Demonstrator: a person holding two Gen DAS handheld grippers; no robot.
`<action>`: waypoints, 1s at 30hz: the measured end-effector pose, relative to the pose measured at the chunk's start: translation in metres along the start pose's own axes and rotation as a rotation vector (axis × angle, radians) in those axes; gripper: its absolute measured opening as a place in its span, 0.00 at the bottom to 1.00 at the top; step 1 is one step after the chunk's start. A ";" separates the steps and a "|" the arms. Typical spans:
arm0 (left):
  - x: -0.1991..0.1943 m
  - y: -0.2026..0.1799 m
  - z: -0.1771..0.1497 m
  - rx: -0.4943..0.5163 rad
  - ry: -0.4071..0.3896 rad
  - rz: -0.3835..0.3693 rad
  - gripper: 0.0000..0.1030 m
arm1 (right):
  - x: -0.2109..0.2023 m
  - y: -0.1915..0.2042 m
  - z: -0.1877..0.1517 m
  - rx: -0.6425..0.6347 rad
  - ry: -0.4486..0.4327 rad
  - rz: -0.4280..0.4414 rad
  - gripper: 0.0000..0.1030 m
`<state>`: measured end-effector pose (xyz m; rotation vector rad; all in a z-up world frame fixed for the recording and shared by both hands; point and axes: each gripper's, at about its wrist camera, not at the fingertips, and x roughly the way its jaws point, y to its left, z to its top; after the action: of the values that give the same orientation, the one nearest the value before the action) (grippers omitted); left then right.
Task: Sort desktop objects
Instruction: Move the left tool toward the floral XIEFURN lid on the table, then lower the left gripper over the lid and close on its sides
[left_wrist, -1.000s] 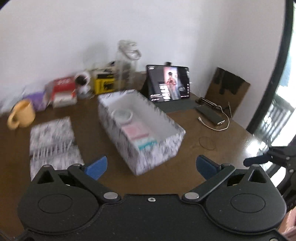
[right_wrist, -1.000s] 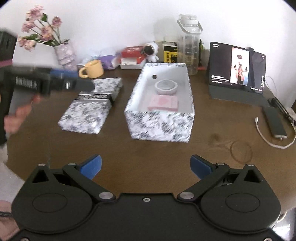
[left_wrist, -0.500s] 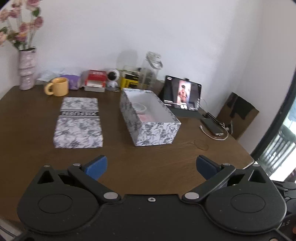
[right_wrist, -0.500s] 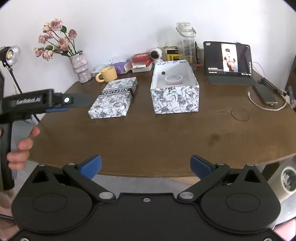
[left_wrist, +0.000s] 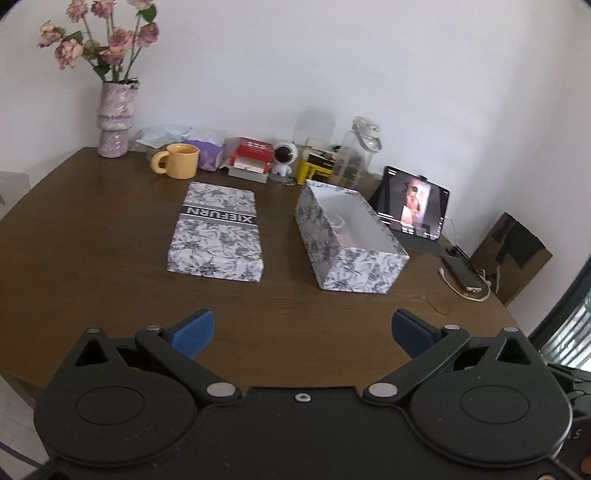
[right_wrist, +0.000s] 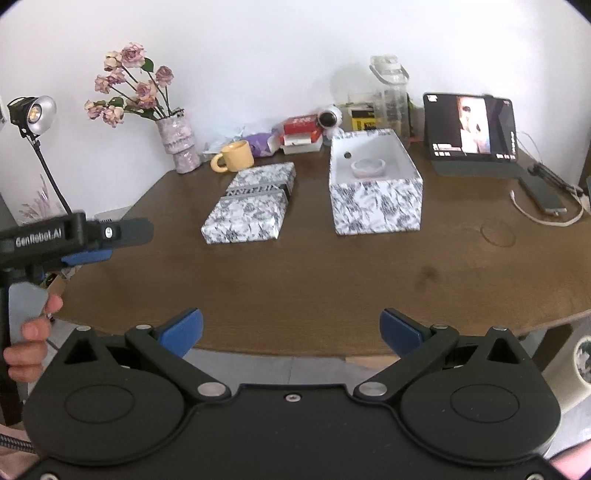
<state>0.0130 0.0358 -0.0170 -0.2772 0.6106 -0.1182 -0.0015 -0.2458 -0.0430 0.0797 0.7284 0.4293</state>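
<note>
**Box and lid wait on the table**

The open box (left_wrist: 351, 240) sits in the middle of the brown table (left_wrist: 92, 236), with a small bowl (right_wrist: 368, 167) inside. Its lid (left_wrist: 218, 232) lies flat just beside it. Both grippers hang back by the near edge. The left gripper (left_wrist: 301, 328) is spread wide, holding nothing. The right gripper (right_wrist: 291, 328) is the same.

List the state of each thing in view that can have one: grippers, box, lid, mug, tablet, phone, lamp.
Left gripper: open, empty.
Right gripper: open, empty.
Box: open, a small bowl inside.
Lid: off, flat on the table beside the box.
Mug: upright; contents cannot be seen.
Tablet: propped up, screen on.
Phone: flat, cable plugged in.
Lamp: lit.
</note>
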 end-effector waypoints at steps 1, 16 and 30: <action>0.001 0.003 0.002 -0.006 0.001 0.005 1.00 | 0.004 0.002 0.002 -0.003 0.000 0.004 1.00; 0.035 0.040 0.026 -0.022 0.054 0.058 1.00 | 0.058 0.021 0.024 -0.017 0.070 0.062 1.00; 0.092 0.083 0.058 -0.079 0.117 0.104 1.00 | 0.131 0.030 0.053 -0.028 0.155 0.108 1.00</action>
<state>0.1244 0.1109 -0.0461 -0.3154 0.7455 -0.0102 0.1098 -0.1613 -0.0788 0.0603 0.8730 0.5532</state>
